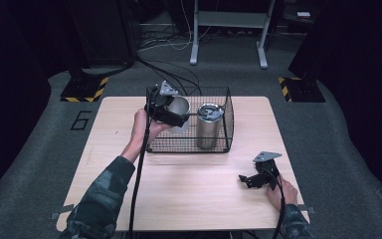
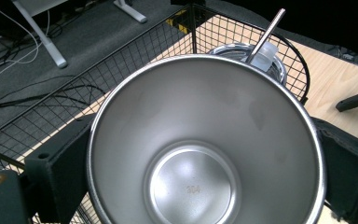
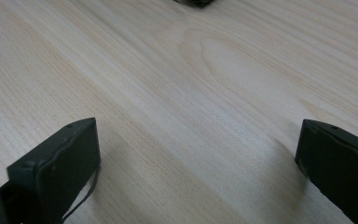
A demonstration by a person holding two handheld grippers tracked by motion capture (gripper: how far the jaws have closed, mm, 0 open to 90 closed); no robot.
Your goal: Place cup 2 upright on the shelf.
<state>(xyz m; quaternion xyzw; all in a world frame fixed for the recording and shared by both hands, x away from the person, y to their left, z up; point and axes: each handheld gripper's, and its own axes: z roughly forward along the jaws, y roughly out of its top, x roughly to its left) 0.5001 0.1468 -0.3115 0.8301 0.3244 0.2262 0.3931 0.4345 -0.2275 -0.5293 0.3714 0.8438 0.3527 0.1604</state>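
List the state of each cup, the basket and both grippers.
Open steel cup: no lid, empty, clamped between the left jaws over the basket.
Lidded tumbler: upright in the basket, lid on, straw in.
Wire basket: upright on the table, open-topped.
Left gripper: shut on the cup.
Right gripper: open, low over the table.

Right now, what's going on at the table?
The left gripper is shut on an open steel cup, holding it in the left part of the wire basket. A lidded tumbler with a straw stands upright beside it in the basket. The right gripper rests open and empty on the wooden table.
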